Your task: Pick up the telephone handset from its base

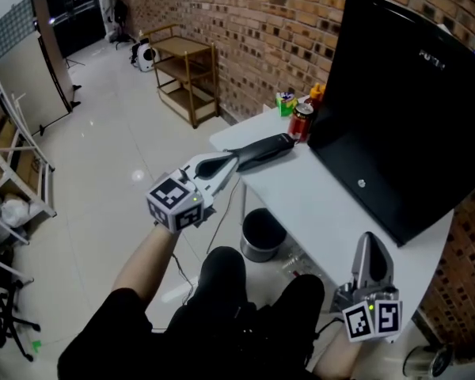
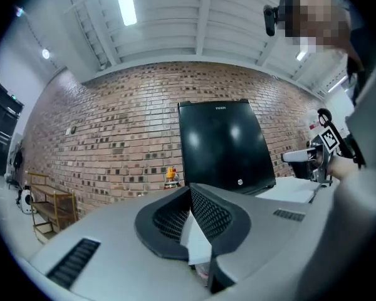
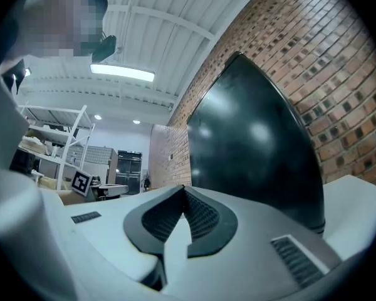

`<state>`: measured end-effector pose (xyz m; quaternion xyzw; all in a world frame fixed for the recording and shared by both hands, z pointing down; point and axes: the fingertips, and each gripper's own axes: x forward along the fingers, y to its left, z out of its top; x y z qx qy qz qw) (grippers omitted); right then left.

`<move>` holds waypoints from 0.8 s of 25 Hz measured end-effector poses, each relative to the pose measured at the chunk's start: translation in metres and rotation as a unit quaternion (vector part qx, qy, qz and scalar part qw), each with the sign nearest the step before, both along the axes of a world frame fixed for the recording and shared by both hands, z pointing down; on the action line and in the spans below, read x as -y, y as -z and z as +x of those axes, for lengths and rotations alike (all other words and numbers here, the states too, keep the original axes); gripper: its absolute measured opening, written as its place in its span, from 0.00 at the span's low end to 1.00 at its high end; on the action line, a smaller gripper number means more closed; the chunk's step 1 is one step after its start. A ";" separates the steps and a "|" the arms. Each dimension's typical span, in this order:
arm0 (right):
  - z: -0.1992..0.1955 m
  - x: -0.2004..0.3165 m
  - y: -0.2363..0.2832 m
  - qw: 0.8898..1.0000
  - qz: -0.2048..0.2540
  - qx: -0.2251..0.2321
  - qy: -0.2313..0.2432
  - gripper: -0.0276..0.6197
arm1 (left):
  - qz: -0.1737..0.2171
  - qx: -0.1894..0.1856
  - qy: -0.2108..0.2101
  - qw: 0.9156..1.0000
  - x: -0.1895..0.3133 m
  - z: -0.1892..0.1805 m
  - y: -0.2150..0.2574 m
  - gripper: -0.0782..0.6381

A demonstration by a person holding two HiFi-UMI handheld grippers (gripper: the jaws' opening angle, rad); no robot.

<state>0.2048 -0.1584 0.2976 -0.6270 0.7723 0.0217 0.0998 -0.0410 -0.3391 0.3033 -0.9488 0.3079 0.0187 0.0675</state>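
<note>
White table, head view: it runs from near right to far left along the brick wall, and a black panel stands on its right part.
Telephone handset, head view: we find neither it nor its base on the bare tabletop. We judge that it lies behind the panel or outside the frame, so we cannot give its direction from the tongs or its long axis.
Left gripper, head view: it reaches over the table's far left end, with its tips just beside a red can.
Right gripper, head view: it hovers at the near right edge and points towards the panel. We cannot say which hand is nearer the handset.
Jaws, left gripper view: the pads are pressed together with nothing between them. The panel lies straight ahead, with an orange-capped bottle to its left.
Handset, left gripper view: we see none.
Jaws, right gripper view: these too are closed and empty, and the panel fills the right side.
Handset, right gripper view: again we see none.
Hidden: the tabletop behind the panel is out of sight, and the table's right end is cut off.
</note>
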 end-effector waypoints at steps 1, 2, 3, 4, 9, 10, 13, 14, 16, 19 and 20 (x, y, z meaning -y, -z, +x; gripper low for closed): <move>0.003 0.000 0.000 1.000 0.000 0.000 -0.003 0.06 | 0.001 -0.001 -0.004 1.000 0.002 0.006 -0.001 0.11; 0.005 0.000 -0.001 1.000 0.000 -0.002 -0.005 0.06 | 0.002 -0.002 -0.007 1.000 0.004 0.011 -0.001 0.11; 0.008 0.000 -0.001 1.000 -0.002 -0.003 -0.008 0.06 | 0.002 -0.003 -0.010 1.000 0.005 0.016 -0.001 0.11; 0.010 0.000 -0.001 1.000 -0.003 -0.005 -0.010 0.06 | 0.003 -0.002 -0.011 1.000 0.006 0.019 -0.001 0.11; 0.017 0.000 -0.003 1.000 -0.010 -0.010 -0.020 0.06 | -0.003 0.034 -0.013 0.999 0.027 0.028 -0.003 0.11; 0.017 0.001 -0.004 1.000 -0.012 -0.011 -0.020 0.06 | -0.016 0.055 -0.024 0.998 0.033 0.033 -0.007 0.17; 0.019 0.001 -0.006 1.000 -0.016 -0.013 -0.023 0.06 | -0.061 0.136 -0.051 0.988 0.055 0.053 -0.024 0.41; 0.020 0.002 -0.006 0.999 -0.017 -0.013 -0.025 0.06 | -0.072 0.157 -0.052 0.984 0.065 0.058 -0.028 0.43; 0.022 0.003 -0.008 0.999 -0.017 -0.015 -0.027 0.06 | -0.099 0.191 -0.050 0.975 0.085 0.067 -0.040 0.44; 0.021 0.004 -0.013 0.999 -0.019 -0.016 -0.024 0.06 | -0.162 0.215 -0.051 0.962 0.103 0.072 -0.057 0.51; 0.020 0.004 -0.014 0.999 -0.019 -0.016 -0.023 0.06 | -0.177 0.221 -0.052 0.958 0.105 0.074 -0.060 0.53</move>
